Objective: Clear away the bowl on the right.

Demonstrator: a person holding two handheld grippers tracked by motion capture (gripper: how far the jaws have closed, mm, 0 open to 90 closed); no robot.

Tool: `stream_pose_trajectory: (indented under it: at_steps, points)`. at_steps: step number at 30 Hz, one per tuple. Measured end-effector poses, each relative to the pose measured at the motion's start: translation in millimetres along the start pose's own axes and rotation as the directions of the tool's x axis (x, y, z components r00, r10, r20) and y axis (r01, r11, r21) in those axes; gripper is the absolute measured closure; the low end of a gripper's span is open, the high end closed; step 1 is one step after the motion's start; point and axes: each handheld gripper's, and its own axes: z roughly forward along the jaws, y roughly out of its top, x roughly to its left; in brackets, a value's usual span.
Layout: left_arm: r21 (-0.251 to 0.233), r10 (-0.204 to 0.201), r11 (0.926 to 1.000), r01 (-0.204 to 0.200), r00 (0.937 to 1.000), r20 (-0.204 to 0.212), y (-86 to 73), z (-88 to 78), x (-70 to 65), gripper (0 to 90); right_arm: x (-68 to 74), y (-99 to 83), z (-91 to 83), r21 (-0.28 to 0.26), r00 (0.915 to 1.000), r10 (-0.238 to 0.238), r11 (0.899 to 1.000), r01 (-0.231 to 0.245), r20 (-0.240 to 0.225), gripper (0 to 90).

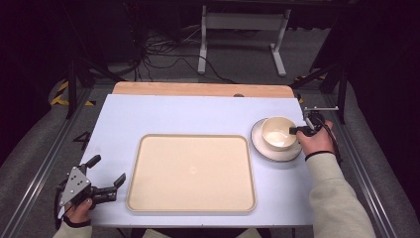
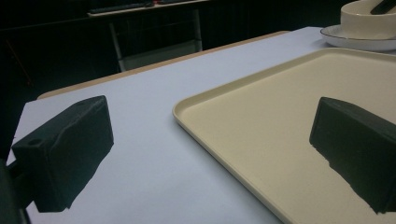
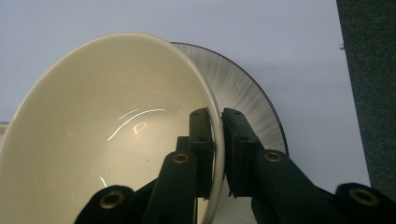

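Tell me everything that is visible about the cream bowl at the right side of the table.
The bowl is round, deep and cream, glossy like glazed ceramic, with light reflections inside. It looks empty. It sits on a white plate with a dark edge, right of the beige tray, and appears tilted in the right gripper view. The right claw is shut on its rim at the right side, one jaw inside the wall and one outside.

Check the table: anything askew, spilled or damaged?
Nothing spilled or damaged. The bowl looks tilted on its plate, but the right claw is clamped on its rim. The tray lies square and bare; the left claw is open beside it.
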Motion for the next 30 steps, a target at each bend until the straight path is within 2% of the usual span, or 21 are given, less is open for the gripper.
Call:
stream_pose_trajectory:
  at_steps: [9, 13, 18, 30]
  points:
    - [0.004, 0.001, 1.0000, -0.001, 1.0000, -0.001, 0.1, 0.1, 0.1, 0.2, 3.3, 3.3, -11.2, -0.011, 1.0000, -0.006, 1.000, 0.006, 0.000, 82.9]
    - [0.003, 0.001, 1.0000, -0.001, 1.0000, -0.001, 0.1, 0.1, 0.0, 0.2, 6.4, 7.0, -18.3, 0.005, 1.0000, 0.003, 1.000, -0.003, 0.008, 82.9]
    - [0.005, 0.001, 1.0000, -0.001, 1.0000, -0.001, 0.1, 0.0, 0.0, 0.2, 13.5, 9.9, -25.5, 0.027, 0.9999, -0.002, 1.000, 0.001, 0.014, 82.8]
    - [0.003, 0.000, 1.0000, 0.000, 1.0000, -0.001, 0.3, -0.3, 0.2, 0.2, 30.5, 18.2, -40.7, 0.032, 0.9998, 0.002, 0.999, -0.003, 0.020, 82.8]
